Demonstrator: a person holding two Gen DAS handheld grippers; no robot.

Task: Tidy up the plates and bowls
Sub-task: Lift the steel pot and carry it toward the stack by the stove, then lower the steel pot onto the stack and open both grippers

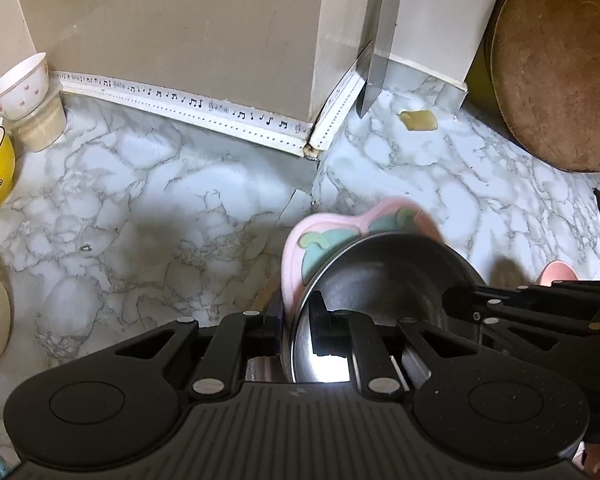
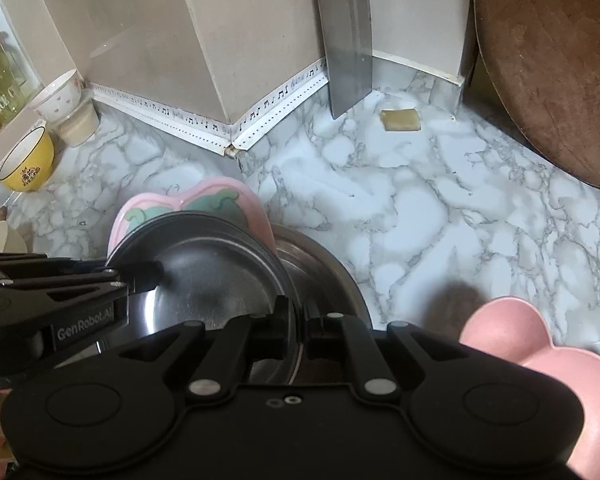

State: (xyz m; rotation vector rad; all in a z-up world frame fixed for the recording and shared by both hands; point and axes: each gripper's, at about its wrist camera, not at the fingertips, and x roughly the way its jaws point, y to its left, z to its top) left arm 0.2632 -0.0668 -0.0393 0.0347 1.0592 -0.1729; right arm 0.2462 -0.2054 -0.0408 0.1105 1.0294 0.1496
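both the left gripper (image 1: 298, 320) and right gripper (image 2: 298, 316) pinch the rim of one steel bowl (image 2: 216, 268), held over a pink strawberry-shaped plate (image 2: 220, 196) above the marble-patterned counter (image 2: 420, 208).

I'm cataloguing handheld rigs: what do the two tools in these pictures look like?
Both are matte black plastic. The left tool and right tool each have two fingers on paired link bars with silver round pins, above a broad body bearing two raised discs. The left one's side reads "GenRobot.AI" in pale lettering.

"GenRobot.AI" stands in pale letters on the left gripper (image 2: 140, 280); the yellow bowl (image 2: 28, 162) bears dark characters too small to read.
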